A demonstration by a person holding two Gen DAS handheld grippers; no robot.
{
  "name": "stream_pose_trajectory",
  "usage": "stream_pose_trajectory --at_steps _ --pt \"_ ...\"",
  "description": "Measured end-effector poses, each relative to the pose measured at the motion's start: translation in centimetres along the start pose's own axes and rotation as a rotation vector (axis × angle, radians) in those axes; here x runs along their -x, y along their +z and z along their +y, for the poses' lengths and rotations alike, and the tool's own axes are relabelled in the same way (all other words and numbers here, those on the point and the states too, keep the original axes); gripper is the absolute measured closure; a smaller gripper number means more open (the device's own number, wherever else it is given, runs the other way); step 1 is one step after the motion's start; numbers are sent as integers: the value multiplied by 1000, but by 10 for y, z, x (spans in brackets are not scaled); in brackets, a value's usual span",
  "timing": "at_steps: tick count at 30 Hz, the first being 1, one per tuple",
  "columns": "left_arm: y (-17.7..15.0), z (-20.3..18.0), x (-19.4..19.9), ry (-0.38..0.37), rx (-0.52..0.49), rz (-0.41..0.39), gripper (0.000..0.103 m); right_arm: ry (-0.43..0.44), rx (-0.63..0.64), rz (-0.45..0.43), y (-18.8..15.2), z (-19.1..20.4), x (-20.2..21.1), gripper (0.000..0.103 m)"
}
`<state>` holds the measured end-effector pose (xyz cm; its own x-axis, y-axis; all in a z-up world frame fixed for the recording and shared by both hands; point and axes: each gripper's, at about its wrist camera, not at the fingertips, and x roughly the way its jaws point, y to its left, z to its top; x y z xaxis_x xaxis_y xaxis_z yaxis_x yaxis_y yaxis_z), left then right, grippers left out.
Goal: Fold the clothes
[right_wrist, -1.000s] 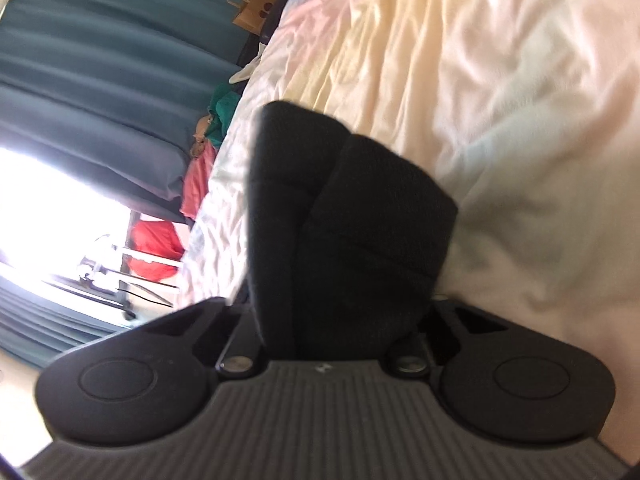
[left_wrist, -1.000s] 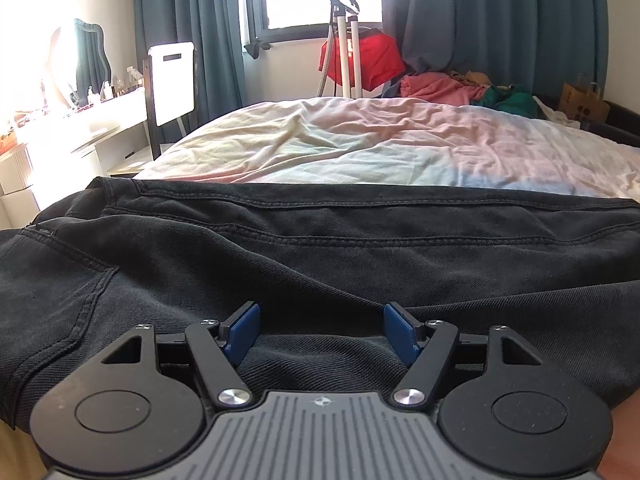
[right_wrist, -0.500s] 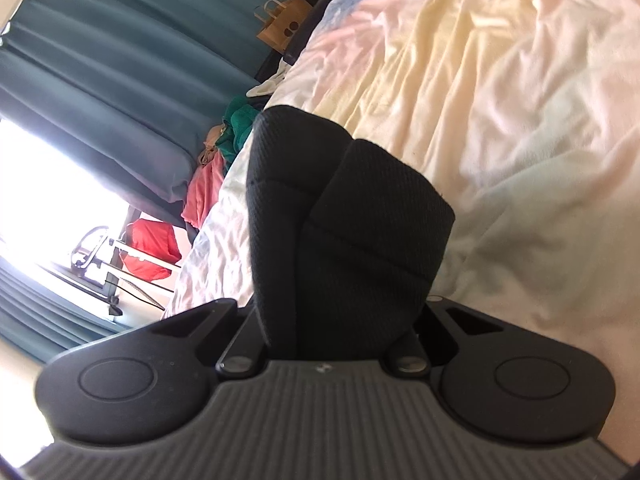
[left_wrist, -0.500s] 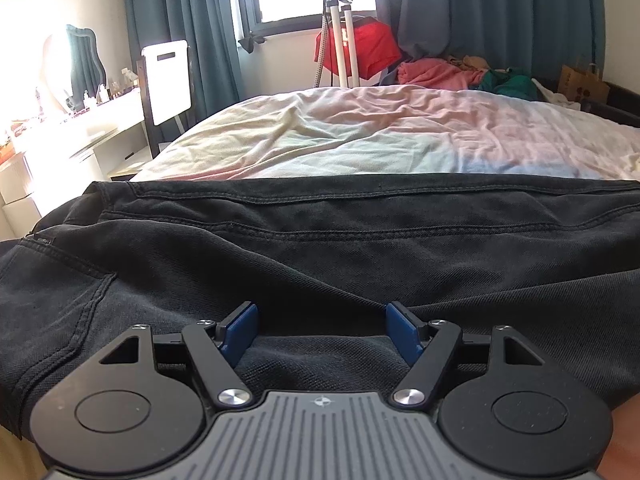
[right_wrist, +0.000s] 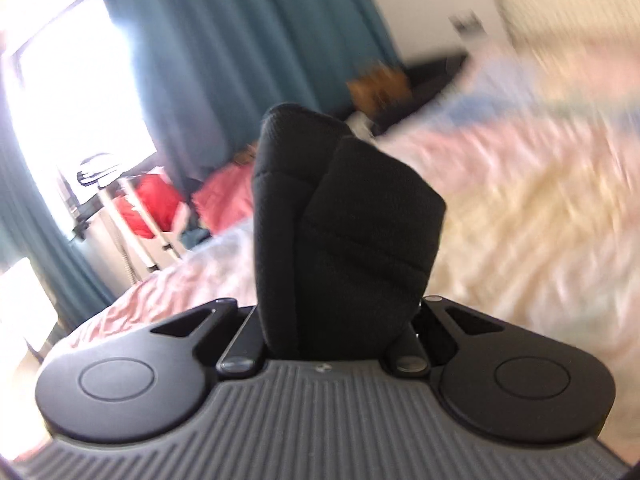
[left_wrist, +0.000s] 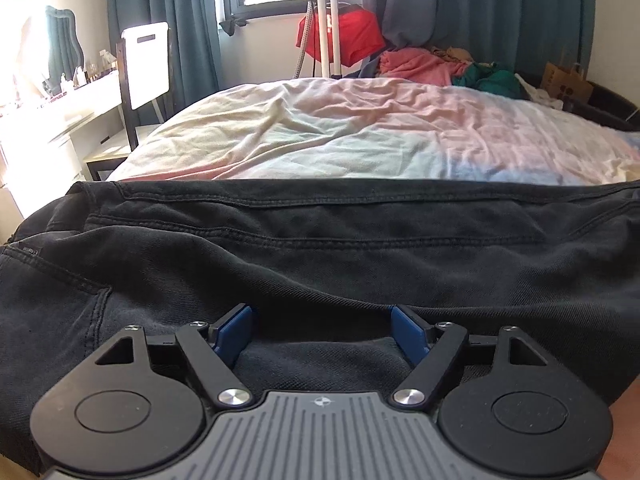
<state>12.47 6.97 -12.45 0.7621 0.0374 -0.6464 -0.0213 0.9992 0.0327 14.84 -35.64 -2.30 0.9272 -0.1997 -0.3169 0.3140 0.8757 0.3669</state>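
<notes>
Right tongs [right_wrist: 340, 312] swung; bed [left_wrist: 320, 140], curtains [left_wrist: 480, 20].

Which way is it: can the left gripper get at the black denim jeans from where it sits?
Probably yes. The left gripper is open, its blue pads already either side of a ridge of the black denim jeans, with nothing between them.

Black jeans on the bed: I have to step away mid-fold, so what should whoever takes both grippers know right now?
Left gripper: open, its blue fingers resting on the black jeans near their closest edge.
Right gripper: shut on a bunched fold of the black jeans, held above the bed sheet; that view is blurred.
The jeans lie lengthwise across the sheet, seams running left to right.
Done: one end gathered and raised.
Left: probably carry that end over, lay it flat, smooth it.
</notes>
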Motion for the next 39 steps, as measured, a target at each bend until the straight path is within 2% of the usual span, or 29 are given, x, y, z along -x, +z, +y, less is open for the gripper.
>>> stream_pose_trajectory --at_steps 2,5,8,10,12,14,17,19,22,25,27,30,31,35,39 --pt "8 14 11 -16 56 -41 25 48 136 -68 2 48 19 92" --pt "20 43 33 -46 173 -120 23 168 307 -179 -11 122 51 92" --pt "26 77 53 -58 298 -191 22 325 475 -264 -52 194 84 92" --pt "26 99 64 -68 377 -232 22 437 577 -275 -92 234 102 92" --pt "27 122 74 -79 456 -274 22 547 666 -216 -141 263 110 92" --pt "26 127 75 -78 460 -268 22 609 736 -101 -192 280 107 92" --pt "24 131 74 -73 446 -248 21 620 819 81 -257 287 92 91" --pt "22 131 71 -79 436 -220 21 615 814 107 -273 283 91 90" --pt "18 125 55 -133 440 -126 17 641 803 162 -259 284 92 86" --pt "12 118 39 -210 465 -15 17 705 857 298 -236 289 97 66" --pt "6 114 37 -217 453 7 16 752 875 343 -221 285 116 61" --pt "2 111 39 -226 442 26 15 813 853 368 -189 250 140 47" --pt "1 111 39 -238 446 29 15 808 849 353 -180 238 147 38" --pt "0 113 41 -273 472 32 15 721 850 276 -158 205 146 35" --pt "2 111 39 -262 463 34 15 607 868 222 -149 186 131 35"
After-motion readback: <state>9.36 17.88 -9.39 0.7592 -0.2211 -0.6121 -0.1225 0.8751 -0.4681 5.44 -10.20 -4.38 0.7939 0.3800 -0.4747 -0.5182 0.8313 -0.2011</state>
